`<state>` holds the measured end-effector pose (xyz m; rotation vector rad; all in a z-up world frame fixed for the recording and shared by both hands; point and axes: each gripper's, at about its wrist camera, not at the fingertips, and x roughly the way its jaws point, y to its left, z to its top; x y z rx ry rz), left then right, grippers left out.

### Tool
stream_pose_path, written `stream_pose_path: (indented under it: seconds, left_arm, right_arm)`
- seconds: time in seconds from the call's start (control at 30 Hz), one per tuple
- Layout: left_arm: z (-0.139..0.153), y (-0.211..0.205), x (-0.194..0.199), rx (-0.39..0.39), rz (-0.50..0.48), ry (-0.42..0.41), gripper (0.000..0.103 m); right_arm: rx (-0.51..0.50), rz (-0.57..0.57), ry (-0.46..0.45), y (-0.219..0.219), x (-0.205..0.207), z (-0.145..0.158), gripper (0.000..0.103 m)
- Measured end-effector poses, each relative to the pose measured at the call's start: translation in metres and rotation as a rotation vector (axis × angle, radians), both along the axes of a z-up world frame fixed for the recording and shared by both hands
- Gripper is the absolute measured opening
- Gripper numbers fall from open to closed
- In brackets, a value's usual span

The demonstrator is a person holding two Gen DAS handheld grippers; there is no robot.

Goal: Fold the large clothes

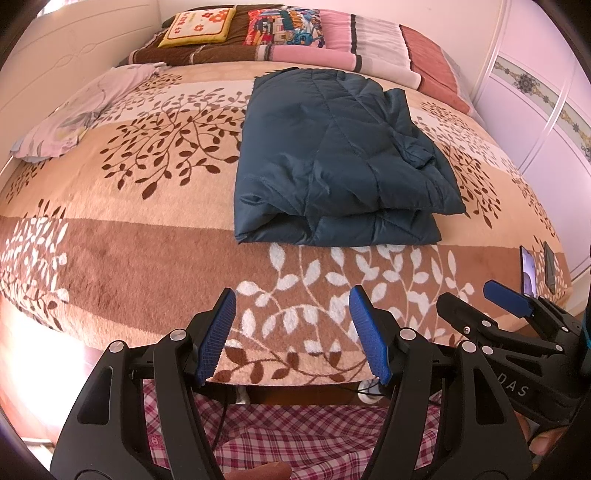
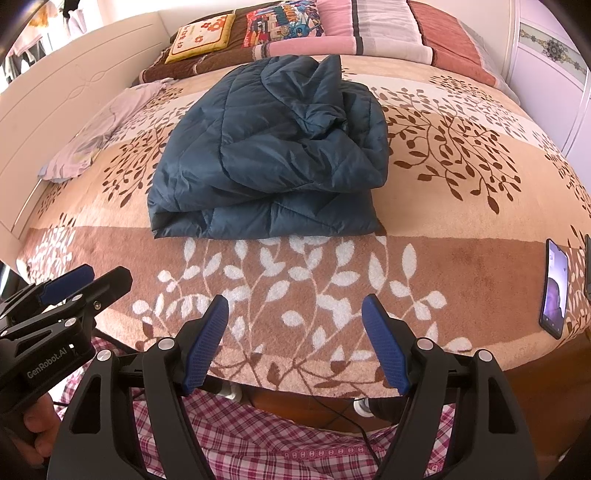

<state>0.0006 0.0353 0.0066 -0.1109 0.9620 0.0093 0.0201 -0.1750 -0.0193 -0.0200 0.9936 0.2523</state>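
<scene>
A dark teal quilted jacket lies folded into a thick rectangle on the bed; it also shows in the right wrist view. My left gripper is open and empty, held back over the near edge of the bed, well short of the jacket. My right gripper is open and empty too, at the same near edge. The right gripper also shows in the left wrist view, and the left gripper in the right wrist view. Neither touches the jacket.
The bed has a tan leaf-patterned blanket. A lilac garment lies at the left. Cushions and folded quilts sit at the far end. Two phones lie at the right edge. A white wardrobe stands on the right.
</scene>
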Motion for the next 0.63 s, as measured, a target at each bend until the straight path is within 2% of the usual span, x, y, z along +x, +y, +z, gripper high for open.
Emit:
stream_pose_path:
  seconds: [0.63]
  left_arm:
    - [-0.0044, 0.0055, -0.0004, -0.005, 0.021, 0.016, 0.064]
  right_arm:
    - [-0.001, -0.002, 0.004, 0.0015, -0.0001, -0.0006, 0.073]
